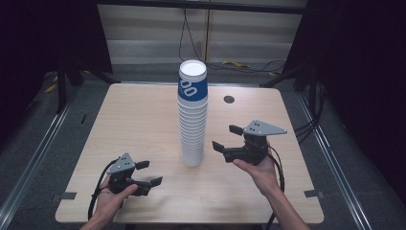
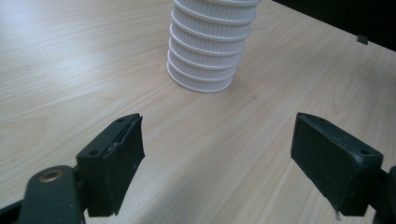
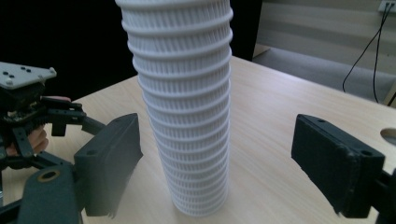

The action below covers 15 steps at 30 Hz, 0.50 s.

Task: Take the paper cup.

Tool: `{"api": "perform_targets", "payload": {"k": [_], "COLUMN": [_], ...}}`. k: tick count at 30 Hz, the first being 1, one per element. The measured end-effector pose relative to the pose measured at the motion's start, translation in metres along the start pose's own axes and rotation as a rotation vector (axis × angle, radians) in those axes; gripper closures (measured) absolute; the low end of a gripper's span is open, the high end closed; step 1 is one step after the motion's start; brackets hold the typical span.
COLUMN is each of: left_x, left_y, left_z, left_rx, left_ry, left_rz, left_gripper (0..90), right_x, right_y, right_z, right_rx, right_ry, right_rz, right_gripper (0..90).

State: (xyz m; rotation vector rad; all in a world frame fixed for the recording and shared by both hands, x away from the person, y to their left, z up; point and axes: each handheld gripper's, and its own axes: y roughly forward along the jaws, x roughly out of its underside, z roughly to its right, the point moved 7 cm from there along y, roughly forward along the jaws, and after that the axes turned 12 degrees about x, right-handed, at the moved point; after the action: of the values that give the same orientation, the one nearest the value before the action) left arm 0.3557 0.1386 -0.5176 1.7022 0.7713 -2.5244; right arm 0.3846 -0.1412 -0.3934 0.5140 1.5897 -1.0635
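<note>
Cup stack (image 1: 192,115): tall nested paper cups, ribbed white sleeves, top cup w/ blue band, seen standing upright near bench (image 1: 143,120) centre, slightly toward the far edge. No single cup is seen pulled off yet; nothing else is seen on the bench except a dark grommet hole (image 1: 229,99) near the far edge, to the right.

Right gripper (image 1: 230,139): held just right of the stack at lower-mid height, jaws spread wide, nothing gripped. In the right gripper view the stack (image 3: 184,107) is lined up between the jaws but no pad contact is seen on either side, gaps visible both ways.

Left gripper (image 1: 148,173): parked low near the front-left corner of the bench, well apart from the stack, jaws released and empty. In the left gripper view the stack base (image 2: 205,51) is seen ahead, untouched.

Progress est.: early stage. Approach by the right gripper is judged mostly done; grasp not made. Left to do, as judged: jaws to be closed on the stack or a cup, then separation/lift. Tall stack, so tipping risk is noted if pushed sideways.
</note>
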Motion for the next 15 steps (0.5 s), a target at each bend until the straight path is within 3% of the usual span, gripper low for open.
{"api": "perform_targets", "payload": {"k": [4,7,15], "left_x": [-0.001,0.000,0.000], "left_y": [0.000,0.000,0.001], "left_z": [0.001,0.002,0.001], "left_rx": [0.003,0.001,0.004], "left_ry": [0.001,0.005,-0.003], "left_rz": [0.007,0.005,0.003], "left_gripper": [17.2,17.2,17.2], "right_x": [-0.007,-0.019,-0.050], "right_y": [0.001,-0.001,-0.010], "right_z": [-0.004,-0.006,-0.005], "right_rx": [-0.009,-0.015,-0.056], "right_ry": [-0.016,-0.059,-0.044], "right_rz": [0.004,0.013,0.053], "right_gripper": [15.7,18.1,17.4]}}
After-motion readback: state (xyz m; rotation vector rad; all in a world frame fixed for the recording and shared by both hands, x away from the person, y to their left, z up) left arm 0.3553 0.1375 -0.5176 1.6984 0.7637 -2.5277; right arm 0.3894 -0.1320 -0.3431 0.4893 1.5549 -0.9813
